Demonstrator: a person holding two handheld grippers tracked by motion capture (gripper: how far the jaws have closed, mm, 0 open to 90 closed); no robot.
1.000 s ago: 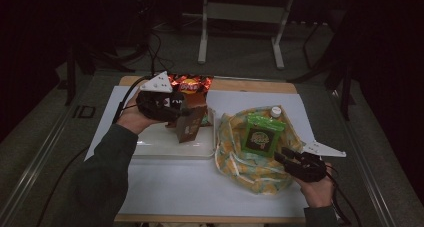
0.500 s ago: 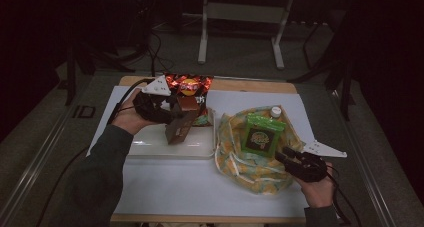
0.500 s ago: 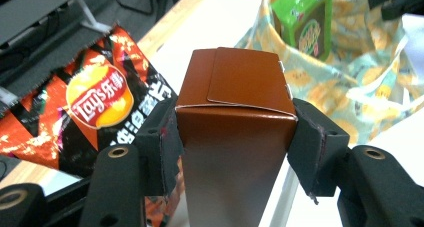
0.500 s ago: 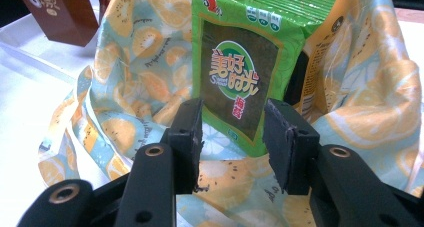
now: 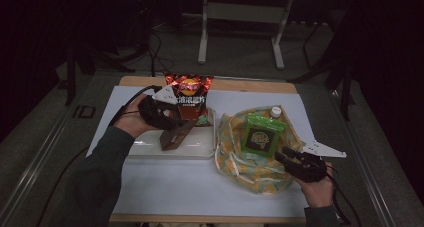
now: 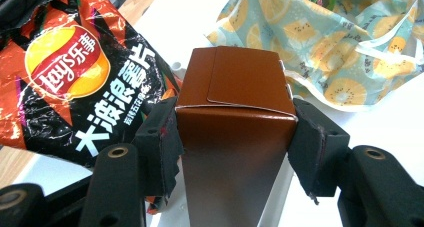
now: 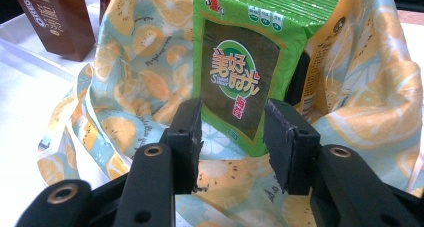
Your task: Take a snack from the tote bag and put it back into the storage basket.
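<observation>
one brown box (image 6: 235, 117), one chip bag (image 5: 188, 94), one green packet (image 7: 250, 62)

A dim room: grey floor (image 5: 45, 152) around the white-covered surface (image 5: 165, 187), a pale metal stand (image 5: 240, 17) at upper centre, dark cables (image 5: 150, 52) upper left.

High view: dim, room beyond the table (image 5: 150, 187) nearly black; white tabletop the brightest area, grainy and soft. Left gripper view: bright, sharp; glare streaks on the chip bag (image 6: 65, 77), soft sheen on the brown box (image 6: 235, 117). Right gripper view: evenly lit, green packet (image 7: 250, 62) crisp, near jaws slightly blurred.
</observation>
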